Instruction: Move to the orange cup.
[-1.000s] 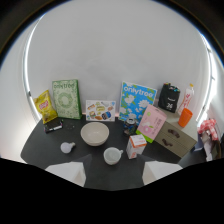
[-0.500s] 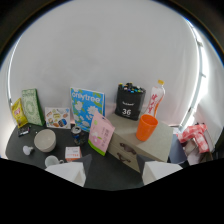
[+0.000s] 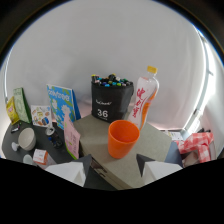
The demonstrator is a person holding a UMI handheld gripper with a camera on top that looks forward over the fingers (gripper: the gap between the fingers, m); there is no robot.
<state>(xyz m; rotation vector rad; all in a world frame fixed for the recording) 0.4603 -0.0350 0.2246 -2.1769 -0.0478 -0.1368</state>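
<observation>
Just ahead of the gripper (image 3: 111, 167), on the flat top of a grey-brown cardboard box (image 3: 155, 145), stands the orange plastic cup (image 3: 123, 138) — upright, mouth open, roughly in line with the gap between the two pale fingers (image 3: 70, 172). Those fingers sit spread apart at the near edge with nothing between them, so the claw is released and holds nothing; the cup lies beyond their tips and is not touched. Behind the cup, farther back on the same box, a black fabric marker case printed with the number 36 (image 3: 111, 103) stands full of coloured pen caps. Just to its right rises a clear plastic drink bottle with a yellow cap and a red-and-white label (image 3: 145, 100), close to the case and behind the cup's right side. To the left of the box, at a lower level, a dark tabletop (image 3: 11, 141) carries several things: a blue and white picture book (image 3: 61, 104) standing upright against the wall, a pink card or booklet (image 3: 72, 138) leaning at the box's left edge, a green book (image 3: 21, 104) farther left, and a small white card with coloured pictures (image 3: 41, 114) between the two books. A pale round bowl (image 3: 27, 136) rests on the dark surface near them. Off to the far right, a bundle of red and white patterned cloth (image 3: 197, 144) lies beside the box — its shape is hard to make out. A plain white wall (image 3: 110, 45) fills the background.
</observation>
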